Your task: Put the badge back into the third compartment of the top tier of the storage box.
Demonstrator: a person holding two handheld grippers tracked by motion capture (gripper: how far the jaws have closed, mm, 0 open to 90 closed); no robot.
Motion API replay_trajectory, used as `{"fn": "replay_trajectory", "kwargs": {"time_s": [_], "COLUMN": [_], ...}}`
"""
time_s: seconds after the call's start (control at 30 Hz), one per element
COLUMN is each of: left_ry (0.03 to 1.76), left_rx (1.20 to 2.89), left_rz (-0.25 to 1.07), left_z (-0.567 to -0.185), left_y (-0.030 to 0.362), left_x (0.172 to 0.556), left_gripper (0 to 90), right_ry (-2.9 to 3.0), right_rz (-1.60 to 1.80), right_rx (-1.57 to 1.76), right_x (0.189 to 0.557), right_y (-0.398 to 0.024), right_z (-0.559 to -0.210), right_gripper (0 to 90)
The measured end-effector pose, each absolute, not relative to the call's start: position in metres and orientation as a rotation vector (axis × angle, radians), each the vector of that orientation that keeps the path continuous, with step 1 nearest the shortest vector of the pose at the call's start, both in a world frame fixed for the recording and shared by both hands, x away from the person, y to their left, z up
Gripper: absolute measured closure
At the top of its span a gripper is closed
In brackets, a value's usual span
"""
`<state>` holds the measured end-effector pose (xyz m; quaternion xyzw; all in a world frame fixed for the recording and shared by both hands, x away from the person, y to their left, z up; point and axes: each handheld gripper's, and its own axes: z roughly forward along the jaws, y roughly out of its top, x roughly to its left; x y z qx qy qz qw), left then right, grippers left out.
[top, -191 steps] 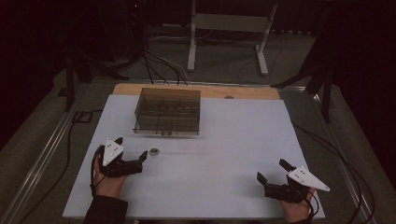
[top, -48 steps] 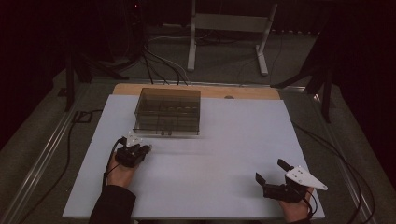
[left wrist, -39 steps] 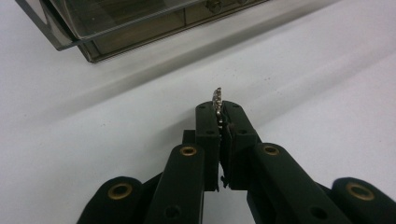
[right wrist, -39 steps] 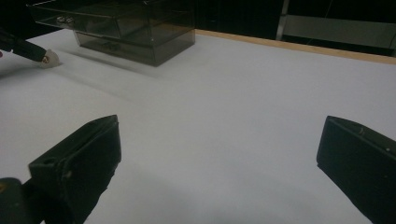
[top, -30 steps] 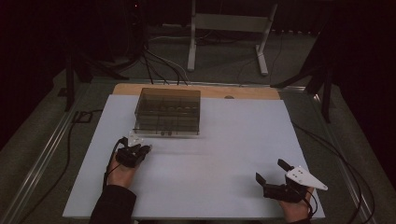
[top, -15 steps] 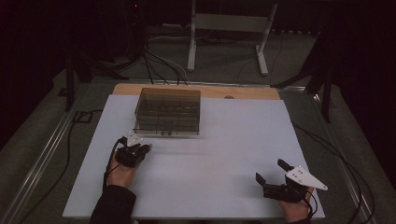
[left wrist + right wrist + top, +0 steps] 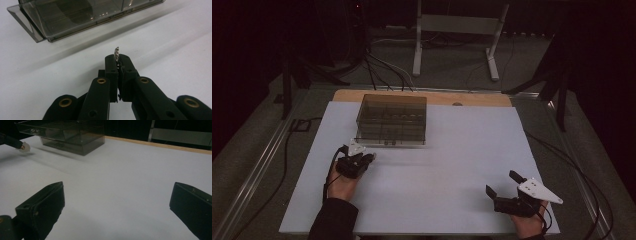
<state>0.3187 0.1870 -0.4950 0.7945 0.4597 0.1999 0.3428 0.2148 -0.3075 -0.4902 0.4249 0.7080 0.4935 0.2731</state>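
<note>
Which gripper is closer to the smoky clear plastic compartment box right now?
Left. The left gripper sits just in front of the smoky clear plastic compartment box, pinching a small metal piece. The right gripper rests far off at the table's near right corner.

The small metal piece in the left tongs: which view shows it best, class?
The left gripper view: the small metal piece juts up, shiny and close, between the shut left tongs. In the high view, the tongs hide it. The right gripper view doesn't resolve it.
</note>
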Motion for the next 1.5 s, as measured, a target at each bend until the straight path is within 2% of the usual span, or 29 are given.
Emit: {"fn": "replay_trajectory", "kwargs": {"time_s": [1.5], "left_ry": [1.071], "left_rx": [2.044], "left_rz": [0.47], "left_z": [-0.458], "left_y": [0.165], "left_x": [0.316], "left_gripper": [88.3], "right_ry": [1.905], "right_rz": [1.329], "right_rx": [1.146], "right_x": [0.215], "right_y": [-0.308], "right_z": [-0.49], "right_gripper": [0.0]}}
